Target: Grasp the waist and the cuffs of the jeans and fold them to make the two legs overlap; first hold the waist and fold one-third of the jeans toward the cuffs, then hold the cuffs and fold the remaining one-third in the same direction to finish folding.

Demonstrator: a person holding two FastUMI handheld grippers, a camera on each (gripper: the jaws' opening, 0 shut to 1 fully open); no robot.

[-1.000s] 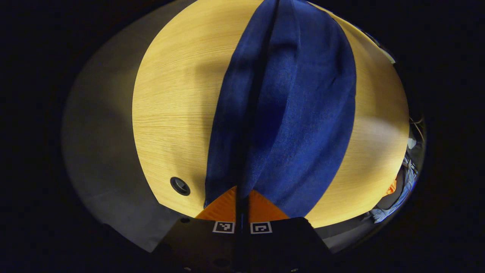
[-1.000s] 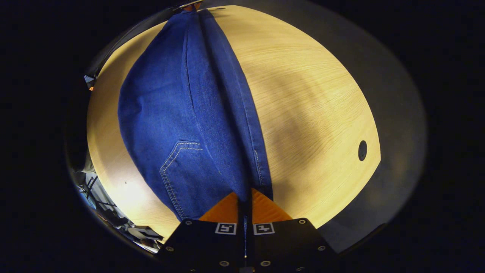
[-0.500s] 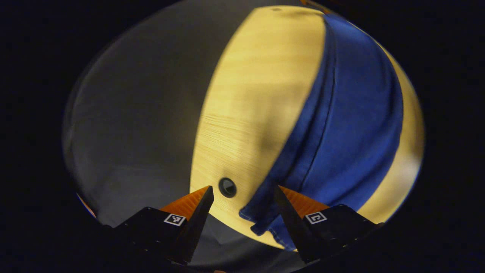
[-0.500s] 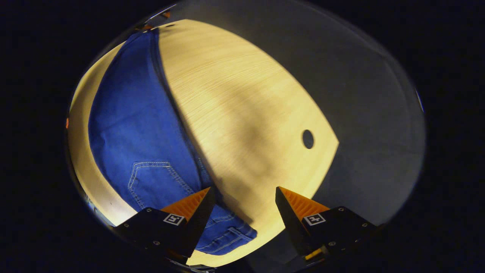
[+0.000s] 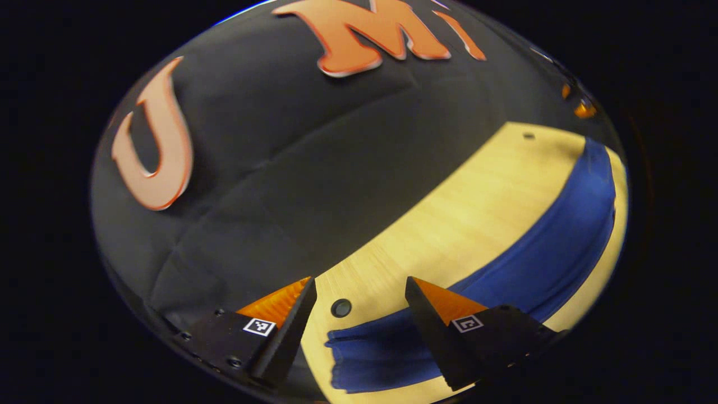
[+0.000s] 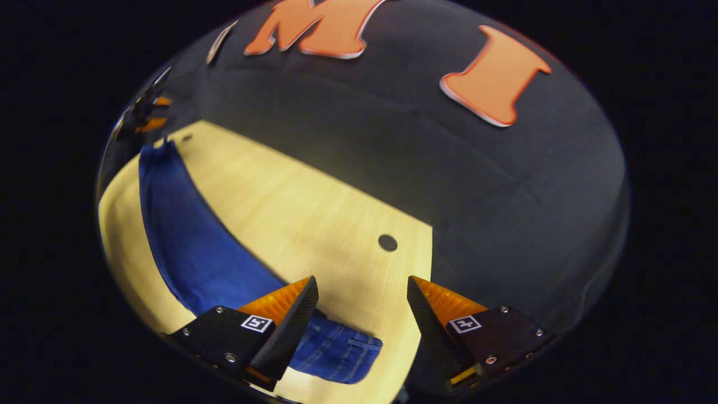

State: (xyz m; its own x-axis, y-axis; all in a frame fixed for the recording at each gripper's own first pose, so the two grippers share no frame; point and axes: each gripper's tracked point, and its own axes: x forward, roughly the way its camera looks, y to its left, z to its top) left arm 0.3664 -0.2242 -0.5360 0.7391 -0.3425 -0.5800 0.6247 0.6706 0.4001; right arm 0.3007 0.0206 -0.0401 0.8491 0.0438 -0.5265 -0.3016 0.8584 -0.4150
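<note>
A pair of dark blue denim jeans (image 5: pixel 538 247) lies flat as one long, narrow band on a pale, wood-grain table (image 5: pixel 449 224), with a black cloth wall rising behind the table's far edge. In the left gripper view, the left gripper (image 5: pixel 359 294) is held above the table with its two fingers spread wide and nothing between them; one end of the jeans lies just below its right finger, beside a small round black hole (image 5: pixel 340 307) in the tabletop. In the right gripper view, the right gripper (image 6: pixel 362 292) is likewise released, fingers wide apart and clear of the cloth. The jeans (image 6: pixel 196 247) stretch away along the table's left side, their stitched end lying under the left finger.
</note>
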